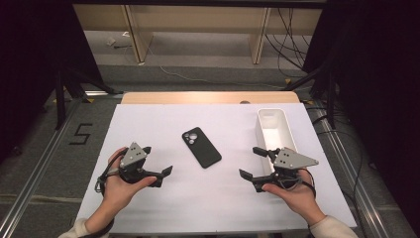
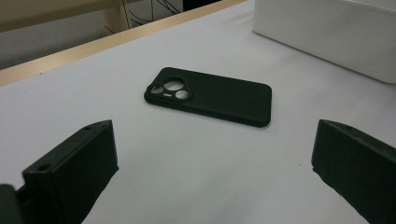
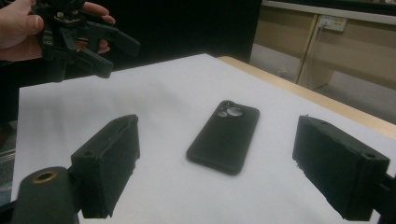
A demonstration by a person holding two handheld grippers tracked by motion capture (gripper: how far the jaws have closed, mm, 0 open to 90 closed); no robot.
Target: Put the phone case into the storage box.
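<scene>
1. High view, going from the left with the phone (image 1: 201, 147) as landmark: the left gripper (image 1: 159, 169) hovers to the left of the phone and a little nearer to the person, well apart from it. Its jaws stand wide open and hold nothing.
2. The phone lies flat, back side up, near the middle of the white table (image 1: 148, 208). Its long axis runs diagonally: the camera end points away from the person and to the left, the other end comes toward the person and to the right.
3. I judge the phone stiff, thin and rather light, with a matte case that probably does not slip much. Because it lies flat, the best hold seems across the two long edges, near the middle.
4. The right gripper (image 1: 258, 163) is to the right of the phone, also well apart, jaws open and empty.
5. The white bin (image 1: 289, 130) stands further right of the phone, just behind this gripper.
</scene>
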